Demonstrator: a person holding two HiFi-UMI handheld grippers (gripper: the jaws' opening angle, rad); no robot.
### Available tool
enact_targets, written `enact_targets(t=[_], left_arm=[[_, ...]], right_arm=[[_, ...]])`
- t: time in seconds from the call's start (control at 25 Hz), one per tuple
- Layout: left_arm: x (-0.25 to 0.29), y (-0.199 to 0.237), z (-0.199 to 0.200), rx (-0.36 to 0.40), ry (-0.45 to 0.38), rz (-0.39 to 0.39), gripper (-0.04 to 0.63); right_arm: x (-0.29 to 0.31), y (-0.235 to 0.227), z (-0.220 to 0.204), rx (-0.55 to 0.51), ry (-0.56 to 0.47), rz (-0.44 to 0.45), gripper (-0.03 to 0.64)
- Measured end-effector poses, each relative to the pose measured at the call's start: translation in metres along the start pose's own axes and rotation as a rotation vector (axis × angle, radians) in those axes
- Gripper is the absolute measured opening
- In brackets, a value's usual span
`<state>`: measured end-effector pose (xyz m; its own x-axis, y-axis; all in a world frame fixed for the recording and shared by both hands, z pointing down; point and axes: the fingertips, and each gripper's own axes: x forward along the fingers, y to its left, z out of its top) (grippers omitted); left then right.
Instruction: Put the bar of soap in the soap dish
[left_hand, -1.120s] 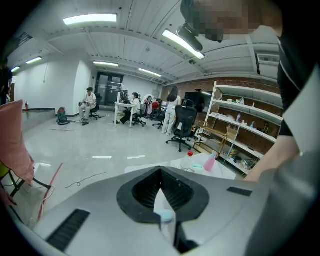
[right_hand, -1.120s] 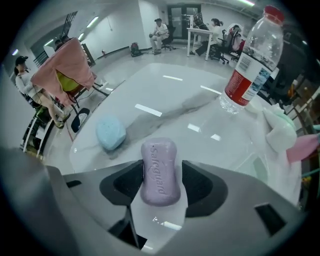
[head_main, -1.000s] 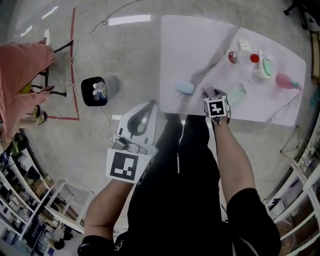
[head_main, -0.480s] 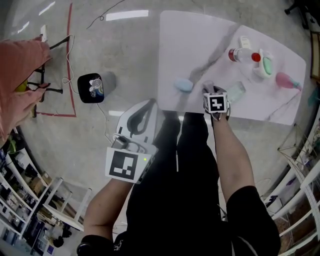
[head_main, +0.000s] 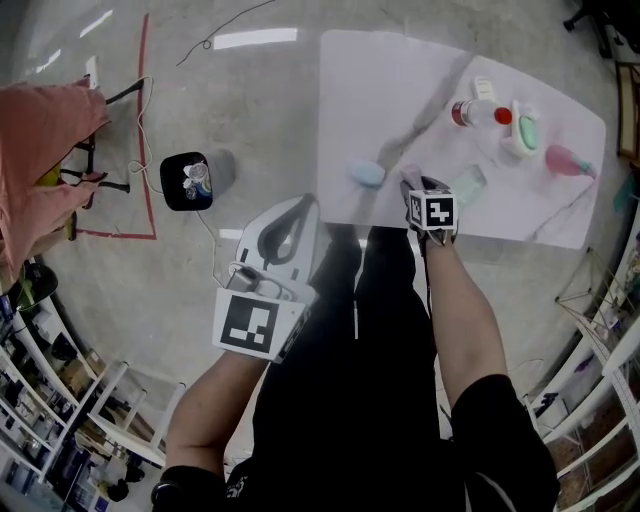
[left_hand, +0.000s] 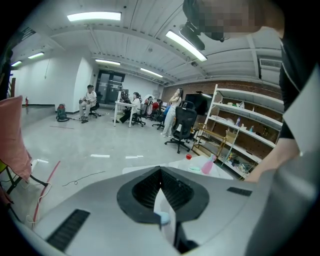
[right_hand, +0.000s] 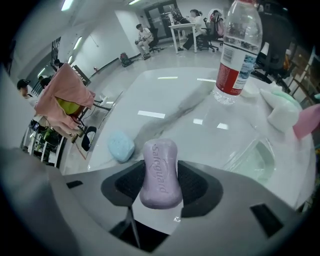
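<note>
At the near edge of the white table (head_main: 400, 80), gripped in the right tongs (right_hand: 161, 186): the lilac bar of soap (right_hand: 161, 170), pinched across its middle, jaws having just closed further on it. Looks smooth and rounded, so could squirt out of the grip and drop past the table edge to the floor. Could also knock the water bottle (right_hand: 237, 50) far ahead of those tongs. Might land on the white holder (head_main: 523, 130) with a green piece instead of in the clear soap dish (right_hand: 252, 160) just to their right. Left tongs (left_hand: 160, 172) clenched on nothing, well off to the left, over the floor. Hard to make out: the glassy dish's rim and depth, the nature of a pale blue lump (right_hand: 121, 146) left of the right tongs, and whether the soap is clear of the table.
</note>
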<state>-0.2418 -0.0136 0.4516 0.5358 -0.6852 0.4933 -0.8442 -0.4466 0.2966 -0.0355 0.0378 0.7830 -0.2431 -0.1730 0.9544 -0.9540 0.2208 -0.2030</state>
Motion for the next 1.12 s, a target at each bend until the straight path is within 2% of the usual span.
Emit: enact_targets(t=[0.2,0.6,0.84,1.12], left_arm=[[0.0,-0.002,0.005,0.011,-0.002,-0.004,0.008],[-0.009,0.007,-0.013,-0.017,0.009,0.026,0.009],[-0.011,0.016,-0.021,-0.039,0.017,0.047,0.009],[-0.01,0.022,-0.025,-0.064,0.022,0.058,0.009]], right_arm=[[-0.001,-0.008,-0.008,-0.048,0.031,-0.023,0.215],[0.02,-0.014,-0.018,-0.171,0.13,-0.096,0.23],[0.018,-0.011,-0.011,-0.172,0.124,-0.16,0.232],[0.021,-0.013,-0.007,-0.112,0.119,-0.146,0.223]])
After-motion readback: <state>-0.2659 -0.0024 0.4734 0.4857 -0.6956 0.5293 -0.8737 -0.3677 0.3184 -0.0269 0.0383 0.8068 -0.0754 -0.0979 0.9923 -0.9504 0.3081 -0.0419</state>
